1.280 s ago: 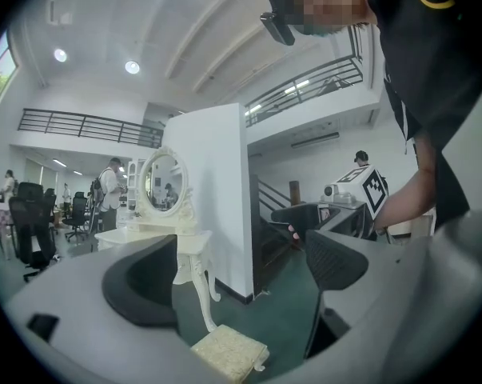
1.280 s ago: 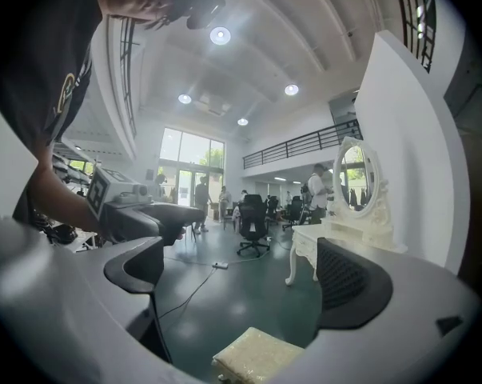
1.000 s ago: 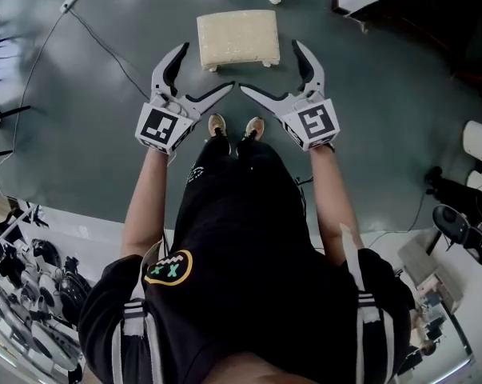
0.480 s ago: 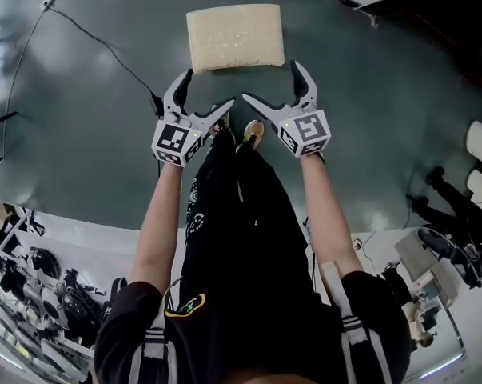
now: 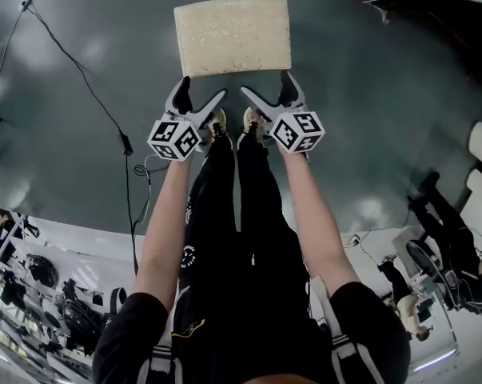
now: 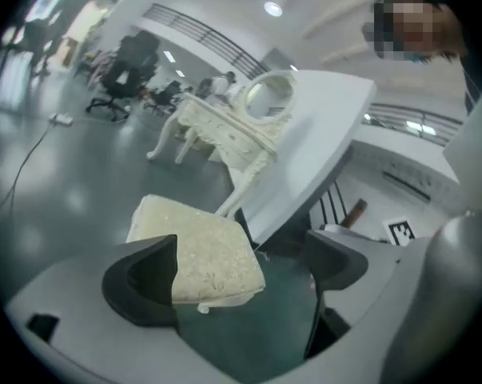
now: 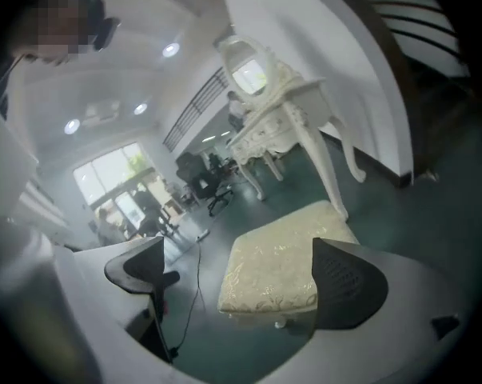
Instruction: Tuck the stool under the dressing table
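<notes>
Left gripper (image 5: 202, 91) and right gripper (image 5: 265, 86) side by side at near edge of stool (image 5: 233, 35), jaws of both spread wide, clamped on nothing. Outer jaw of each by 1 near corner of stool; contact unclear. In each gripper view, 1 stool corner framed between the jaws. Grey-green floor (image 5: 73, 150) under everything. White ornate dressing table (image 6: 221, 126) with oval mirror beyond stool's far side, 1 leg near far right corner. Cream padded stool upright on floor, in front of table, out in the open. Thin black cable (image 5: 85, 74) across floor left of stool. 2 shoes (image 5: 217, 123) just behind grippers.
</notes>
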A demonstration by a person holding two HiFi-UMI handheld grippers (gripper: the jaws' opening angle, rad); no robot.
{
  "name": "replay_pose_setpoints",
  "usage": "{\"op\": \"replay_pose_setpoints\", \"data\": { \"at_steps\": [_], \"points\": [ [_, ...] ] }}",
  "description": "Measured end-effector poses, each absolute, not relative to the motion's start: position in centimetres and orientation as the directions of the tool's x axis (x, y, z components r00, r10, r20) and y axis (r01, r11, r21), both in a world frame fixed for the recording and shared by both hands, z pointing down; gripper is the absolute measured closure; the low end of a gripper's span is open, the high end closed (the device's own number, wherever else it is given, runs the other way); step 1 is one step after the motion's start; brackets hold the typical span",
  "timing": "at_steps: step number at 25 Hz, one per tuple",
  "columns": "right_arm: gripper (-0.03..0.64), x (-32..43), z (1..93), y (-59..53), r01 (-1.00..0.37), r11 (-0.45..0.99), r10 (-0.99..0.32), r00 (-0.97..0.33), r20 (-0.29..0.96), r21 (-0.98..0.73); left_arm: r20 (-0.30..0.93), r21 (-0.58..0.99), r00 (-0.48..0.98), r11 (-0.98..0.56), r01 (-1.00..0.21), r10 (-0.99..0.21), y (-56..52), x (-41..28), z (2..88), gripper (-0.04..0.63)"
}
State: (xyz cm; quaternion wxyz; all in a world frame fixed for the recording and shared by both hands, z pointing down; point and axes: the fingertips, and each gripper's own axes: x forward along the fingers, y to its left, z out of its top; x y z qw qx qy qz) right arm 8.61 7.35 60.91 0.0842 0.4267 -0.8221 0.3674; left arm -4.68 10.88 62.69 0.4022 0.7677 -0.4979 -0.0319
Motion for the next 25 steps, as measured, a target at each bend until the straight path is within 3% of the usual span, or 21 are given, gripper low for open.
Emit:
{"op": "replay_pose_setpoints", "data": {
  "at_steps": [4,10,14,20,25],
  "points": [
    [0.028,11.5,66.8,6.6,-0.681,0.060,-0.742,-0.520,0.424,-0.730,0.322,0.835,0.333,0.101,-0.541,-0.886,11.0,-6.7,68.3,0.100],
    [0.040,14.9,76.8,7.1,-0.424,-0.270,-0.821,-0.367,0.437,-0.865,0.343,0.917,0.130,0.302,-0.263,-0.930,11.2,-5.5,76.7,0.100],
    [0.055,14.9,81.0,6.7,-0.268,-0.341,-0.850,-0.320,0.417,-0.901,0.307,0.951,0.033,0.305,-0.060,-0.951,9.6,-3.7,79.6,0.101],
    [0.060,14.5,83.5,5.4,-0.178,-0.373,-0.857,-0.310,0.412,-0.911,0.360,0.931,-0.011,0.360,-0.060,-0.933,8.8,-4.7,82.7,0.100],
    [0.089,13.3,84.5,2.5,-0.151,-0.385,-0.864,-0.287,0.413,-0.911,0.393,0.919,-0.062,0.393,0.022,-0.917,6.7,-7.3,85.3,0.101]
  ]
}}
